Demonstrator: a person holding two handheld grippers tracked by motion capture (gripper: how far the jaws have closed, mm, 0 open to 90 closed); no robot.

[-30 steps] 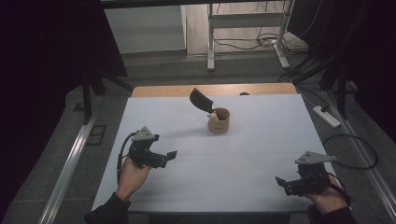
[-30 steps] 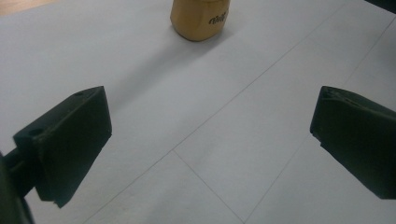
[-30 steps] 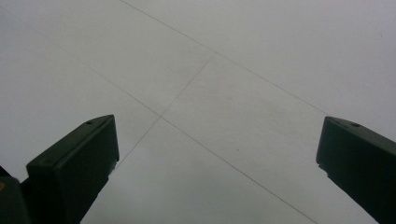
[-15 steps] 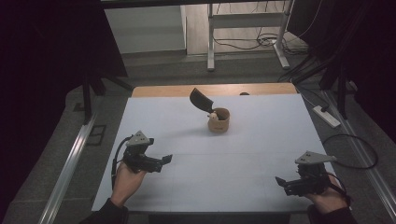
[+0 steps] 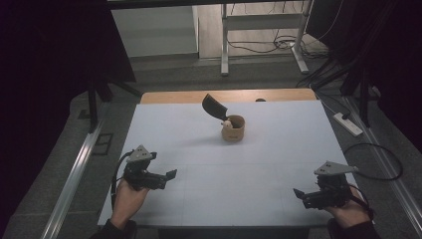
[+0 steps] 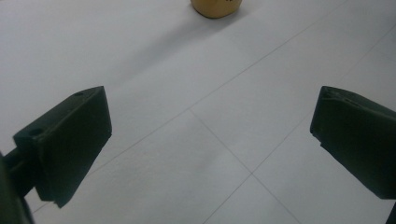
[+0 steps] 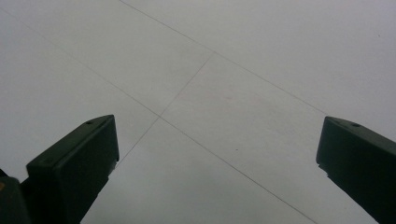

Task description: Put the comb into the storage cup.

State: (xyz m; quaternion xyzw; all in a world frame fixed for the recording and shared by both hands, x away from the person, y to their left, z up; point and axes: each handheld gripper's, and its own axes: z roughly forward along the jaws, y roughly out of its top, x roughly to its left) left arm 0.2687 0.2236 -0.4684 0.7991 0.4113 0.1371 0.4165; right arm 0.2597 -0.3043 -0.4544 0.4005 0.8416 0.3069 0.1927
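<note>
The wooden cup (image 5: 233, 129) stood upright past the middle of the white table (image 5: 278, 149), with a dark paddle-shaped utensil (image 5: 214, 105) leaning out of its mouth toward the far left and a small pale item, too small to identify, at its rim. The left gripper (image 5: 169, 175) rested near the front left edge, jaws wide apart and empty, aimed roughly toward the cup, whose base (image 6: 215, 7) appeared at the top of the left gripper view. The right gripper (image 5: 298, 193) lay near the front right edge, likewise spread and holding nothing. Both were well apart from the cup. A sound approach would have kept the jaws spread, advanced level, and avoided striking the tilted utensil, since that could tip the cup.
</note>
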